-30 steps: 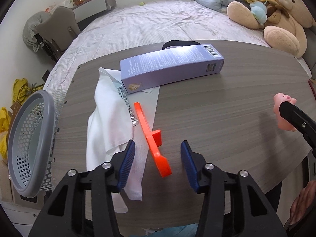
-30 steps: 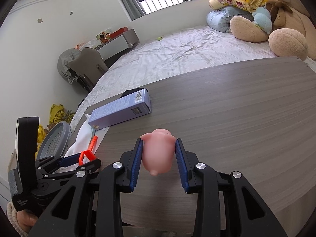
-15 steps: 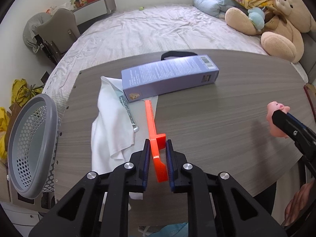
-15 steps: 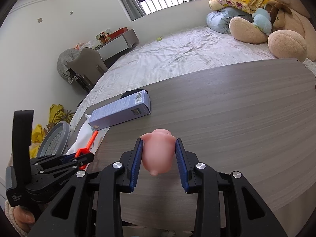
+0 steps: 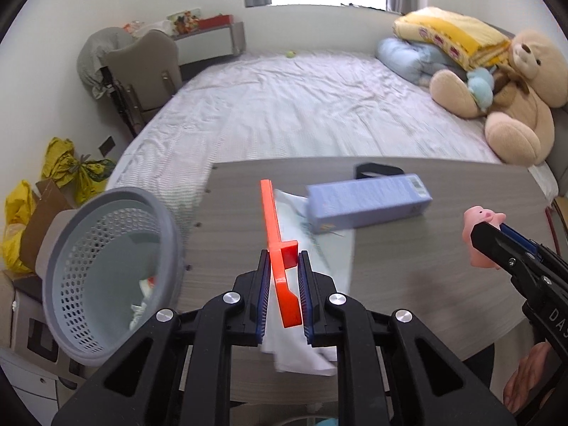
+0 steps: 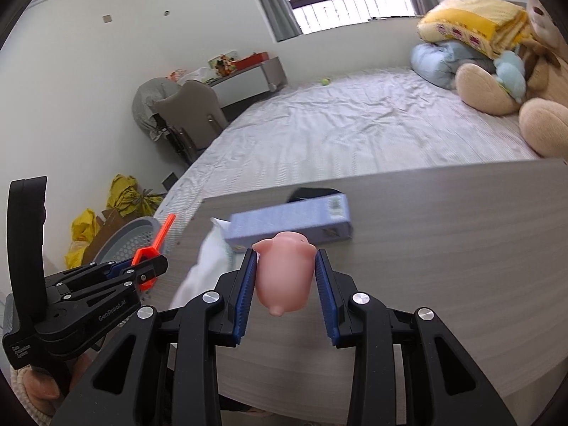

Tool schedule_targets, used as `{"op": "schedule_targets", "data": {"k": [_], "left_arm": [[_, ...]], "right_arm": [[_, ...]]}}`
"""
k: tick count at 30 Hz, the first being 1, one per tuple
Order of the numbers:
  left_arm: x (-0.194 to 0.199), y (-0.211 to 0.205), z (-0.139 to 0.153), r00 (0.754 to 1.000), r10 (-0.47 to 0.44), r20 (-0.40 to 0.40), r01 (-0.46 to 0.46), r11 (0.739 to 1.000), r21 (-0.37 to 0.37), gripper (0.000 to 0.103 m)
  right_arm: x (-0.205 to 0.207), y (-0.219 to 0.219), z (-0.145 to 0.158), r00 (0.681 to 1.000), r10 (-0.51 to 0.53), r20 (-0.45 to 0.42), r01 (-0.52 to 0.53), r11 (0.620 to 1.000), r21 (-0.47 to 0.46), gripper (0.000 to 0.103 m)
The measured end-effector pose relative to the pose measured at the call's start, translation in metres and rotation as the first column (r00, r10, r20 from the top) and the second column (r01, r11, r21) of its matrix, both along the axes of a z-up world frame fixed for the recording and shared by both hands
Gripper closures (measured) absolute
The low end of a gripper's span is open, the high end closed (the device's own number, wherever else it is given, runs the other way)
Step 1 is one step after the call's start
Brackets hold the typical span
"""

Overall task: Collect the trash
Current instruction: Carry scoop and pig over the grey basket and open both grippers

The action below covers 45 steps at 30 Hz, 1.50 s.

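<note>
My left gripper (image 5: 283, 266) is shut on an orange plastic strip (image 5: 273, 227) and holds it lifted above the grey wooden table (image 5: 408, 259); the strip also shows in the right wrist view (image 6: 156, 245). My right gripper (image 6: 284, 269) is shut on a pink pig toy (image 6: 284, 273), seen at the right in the left wrist view (image 5: 479, 234). A grey mesh trash basket (image 5: 106, 277) stands off the table's left edge, some trash inside. A white cloth (image 5: 312, 248) and a lilac box (image 5: 369, 202) lie on the table.
A black object (image 5: 376, 169) lies behind the box. Beyond the table is a bed (image 5: 301, 113) with a teddy bear (image 5: 504, 99) and folded blankets. A chair (image 5: 142, 71) and yellow bags (image 5: 67, 167) are at the left.
My left gripper closed on the orange strip, then lifted it off the cloth and moved left toward the basket. My right gripper keeps its hold on the pig toy.
</note>
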State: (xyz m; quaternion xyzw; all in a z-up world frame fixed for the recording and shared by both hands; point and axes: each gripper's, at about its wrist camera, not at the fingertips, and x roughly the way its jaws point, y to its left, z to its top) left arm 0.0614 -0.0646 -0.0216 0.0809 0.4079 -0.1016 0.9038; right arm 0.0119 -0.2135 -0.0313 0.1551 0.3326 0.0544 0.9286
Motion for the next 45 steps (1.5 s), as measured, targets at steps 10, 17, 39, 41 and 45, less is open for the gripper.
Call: {"op": "schedule_targets", "data": {"k": [10, 17, 39, 41, 45], "left_arm": [[0.027, 0.11, 0.013, 0.985, 0.169, 0.036, -0.169, 0.986, -0.006, 0.087], [0.038, 0.185, 0.0, 0.966, 0.259, 0.016, -0.258, 0.966, -0.029, 0.087], [0.057, 0.265, -0.056, 0.929, 0.355, -0.104, -0.364, 0.928, -0.083, 0.086], [0.057, 0.267, -0.056, 0.93, 0.353, -0.105, -0.362, 0.929, -0.082, 0.086], [0.055, 0.268, -0.055, 0.926, 0.364, -0.099, -0.371, 0.926, -0.072, 0.066]], "right_arm": [[0.056, 0.095, 0.02, 0.985, 0.173, 0.012, -0.172, 0.984, -0.04, 0.07], [0.092, 0.169, 0.011, 0.95, 0.313, -0.016, -0.313, 0.949, -0.041, 0.07], [0.142, 0.273, -0.032, 0.883, 0.449, -0.133, -0.459, 0.886, -0.057, 0.057], [0.141, 0.272, -0.031, 0.887, 0.444, -0.128, -0.453, 0.889, -0.058, 0.054], [0.138, 0.271, -0.03, 0.889, 0.439, -0.126, -0.449, 0.892, -0.06, 0.054]]}}
